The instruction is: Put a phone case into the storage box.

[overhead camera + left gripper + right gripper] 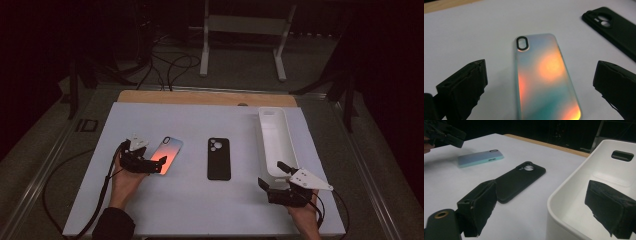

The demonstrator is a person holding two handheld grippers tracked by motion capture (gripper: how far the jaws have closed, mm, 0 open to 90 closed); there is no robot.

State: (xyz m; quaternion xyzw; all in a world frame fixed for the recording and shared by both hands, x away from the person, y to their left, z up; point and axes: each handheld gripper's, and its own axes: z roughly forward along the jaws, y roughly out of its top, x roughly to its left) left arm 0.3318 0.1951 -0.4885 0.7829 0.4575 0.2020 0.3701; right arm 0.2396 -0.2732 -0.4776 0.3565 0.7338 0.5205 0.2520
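Iridescent phone case (547,75) lies between the left gripper (540,82)'s wide fingers, black case (614,27) nearby.

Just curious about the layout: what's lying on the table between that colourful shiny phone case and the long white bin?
A black phone case, lying flat and apart from both the iridescent case and the white bin; the high view shows this.

**Bystanders on the white desk**

A black phone case (219,158) lies flat, camera cutout at the far end, mid-desk (200,210). To its right a long white tray (276,140) with a handle slot stands lengthwise. Beyond the desk's wooden far edge, a white metal frame (244,30) and dark cables (170,65) sit on the floor.
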